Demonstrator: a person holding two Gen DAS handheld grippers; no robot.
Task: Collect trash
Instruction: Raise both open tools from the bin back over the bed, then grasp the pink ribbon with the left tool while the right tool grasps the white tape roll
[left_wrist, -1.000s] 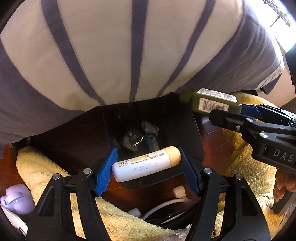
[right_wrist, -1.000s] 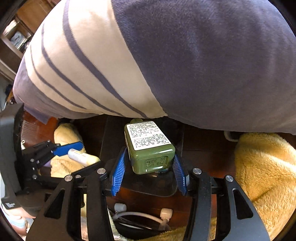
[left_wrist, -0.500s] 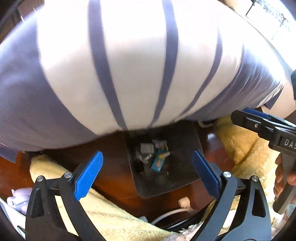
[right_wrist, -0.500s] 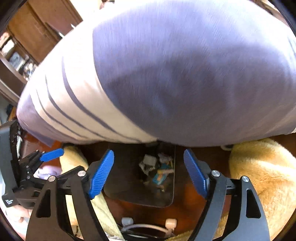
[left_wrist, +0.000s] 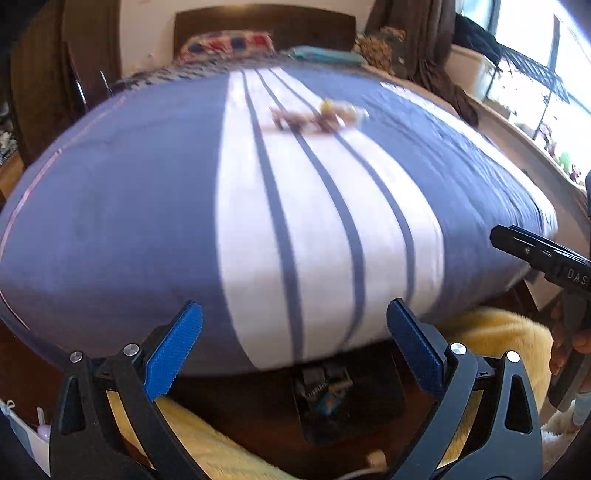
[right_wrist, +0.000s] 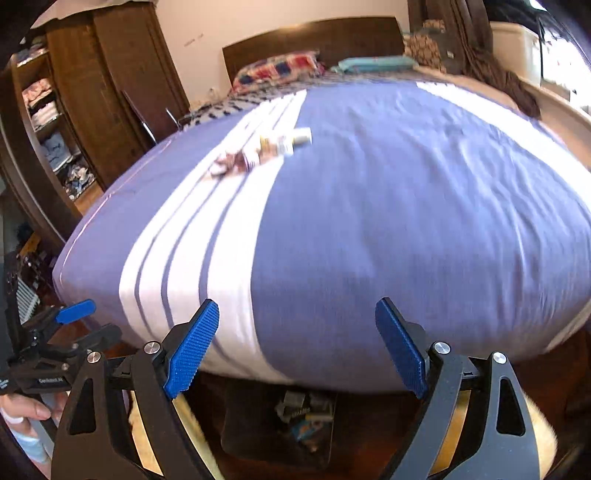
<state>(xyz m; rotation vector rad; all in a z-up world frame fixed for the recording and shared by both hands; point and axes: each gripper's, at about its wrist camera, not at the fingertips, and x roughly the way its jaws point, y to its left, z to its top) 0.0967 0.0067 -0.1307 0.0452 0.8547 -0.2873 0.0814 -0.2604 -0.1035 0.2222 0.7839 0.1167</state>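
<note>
Several small pieces of trash (left_wrist: 317, 116) lie in a cluster far up the blue and white striped bed (left_wrist: 147, 203); they also show in the right wrist view (right_wrist: 264, 151). A dark bin (left_wrist: 347, 398) with wrappers inside stands on the floor at the bed's foot, also seen in the right wrist view (right_wrist: 280, 421). My left gripper (left_wrist: 295, 354) is open and empty above the bin. My right gripper (right_wrist: 295, 347) is open and empty too. The right gripper's body shows at the left view's right edge (left_wrist: 546, 258).
A yellow fluffy rug (left_wrist: 491, 332) lies on the dark wood floor around the bin. A wooden wardrobe (right_wrist: 99, 92) stands left of the bed. Pillows (right_wrist: 277, 70) and a headboard are at the far end. A white cable lies near the bin.
Both grippers opened and let go of the white tube and the green bottle over the bin. Both then tilted up, bringing the bed top and the trash on it into view.
</note>
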